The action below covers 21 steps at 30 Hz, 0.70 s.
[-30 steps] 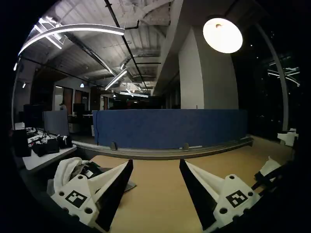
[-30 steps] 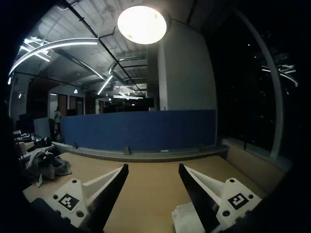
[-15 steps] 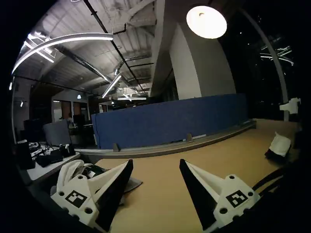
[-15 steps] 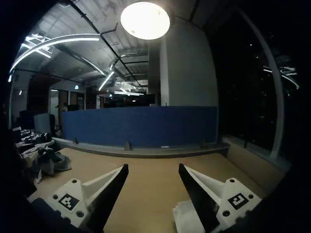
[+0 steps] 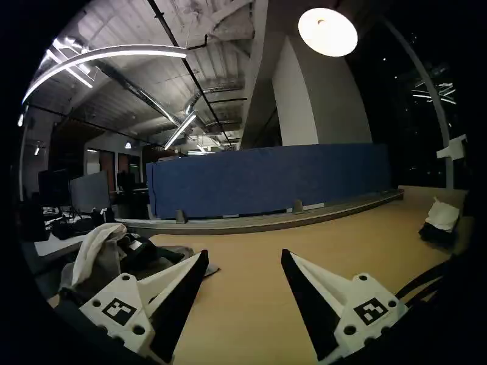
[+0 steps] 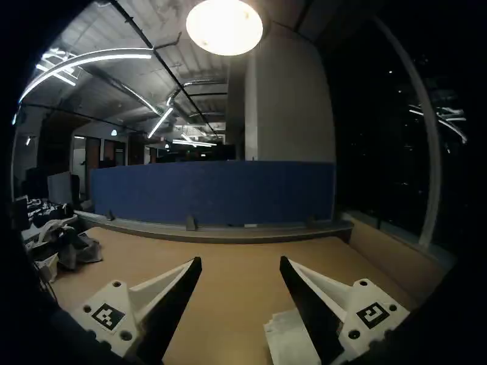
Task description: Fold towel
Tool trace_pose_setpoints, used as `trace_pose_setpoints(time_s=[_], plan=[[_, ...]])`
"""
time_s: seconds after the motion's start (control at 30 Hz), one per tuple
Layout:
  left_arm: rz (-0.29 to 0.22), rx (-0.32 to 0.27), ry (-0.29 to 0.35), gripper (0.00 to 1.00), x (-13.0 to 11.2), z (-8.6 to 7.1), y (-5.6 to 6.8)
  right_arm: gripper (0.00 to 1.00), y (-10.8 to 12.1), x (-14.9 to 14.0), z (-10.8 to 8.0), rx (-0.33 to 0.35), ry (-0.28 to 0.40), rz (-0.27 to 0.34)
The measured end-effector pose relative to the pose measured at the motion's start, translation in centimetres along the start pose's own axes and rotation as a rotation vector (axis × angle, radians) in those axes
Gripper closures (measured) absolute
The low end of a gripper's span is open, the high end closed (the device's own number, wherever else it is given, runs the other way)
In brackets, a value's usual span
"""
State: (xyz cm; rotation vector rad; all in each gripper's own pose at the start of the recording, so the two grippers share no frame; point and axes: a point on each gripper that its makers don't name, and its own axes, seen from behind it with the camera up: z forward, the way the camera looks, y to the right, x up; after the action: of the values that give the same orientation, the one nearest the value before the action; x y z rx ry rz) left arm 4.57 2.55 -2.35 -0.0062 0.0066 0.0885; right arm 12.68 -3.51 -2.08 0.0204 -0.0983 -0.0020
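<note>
A rumpled pile of pale towels (image 5: 100, 255) lies on the wooden table (image 5: 255, 304), just beyond my left gripper's left finger. My left gripper (image 5: 243, 260) hangs open over bare wood, holding nothing. In the right gripper view the same sort of heap (image 6: 61, 243) sits far off at the left table edge. A folded white towel (image 6: 281, 333) lies flat by the near edge, partly hidden under the right finger. My right gripper (image 6: 239, 261) is open above the table (image 6: 237, 286) with nothing between its fingers.
A blue partition (image 5: 268, 185) (image 6: 213, 191) closes off the table's far side, with a grey rail at its foot. A white and dark object (image 5: 441, 220) rests at the table's right end. Desks with dark gear (image 5: 67, 225) stand beyond the left edge.
The left gripper view has swung and levelled, and the towel pile now looms larger at its left. The right gripper view has tilted slightly downward. Both grippers stay open.
</note>
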Motion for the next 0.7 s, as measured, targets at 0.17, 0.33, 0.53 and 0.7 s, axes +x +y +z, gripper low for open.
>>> trace_pose_setpoints(time_s=[0.17,0.33,0.53,0.7], plan=[[0.005,0.006,0.017,0.12,-1.1,0.5,-0.3,0.00,-1.5,-0.3,0.8,0.025,0.007,-0.025],[-0.002,0.008,0.025,0.12,-2.1,1.2,-1.0,0.00,-2.4,-0.8,1.4,0.035,0.012,-0.028],[-0.029,0.015,0.033,0.12,-3.0,1.8,-1.9,0.00,-3.2,-1.3,2.0,0.043,0.012,-0.039],[-0.043,0.017,0.035,0.11,-3.5,2.2,-2.0,0.00,-3.9,-1.6,2.4,0.055,0.015,-0.045]])
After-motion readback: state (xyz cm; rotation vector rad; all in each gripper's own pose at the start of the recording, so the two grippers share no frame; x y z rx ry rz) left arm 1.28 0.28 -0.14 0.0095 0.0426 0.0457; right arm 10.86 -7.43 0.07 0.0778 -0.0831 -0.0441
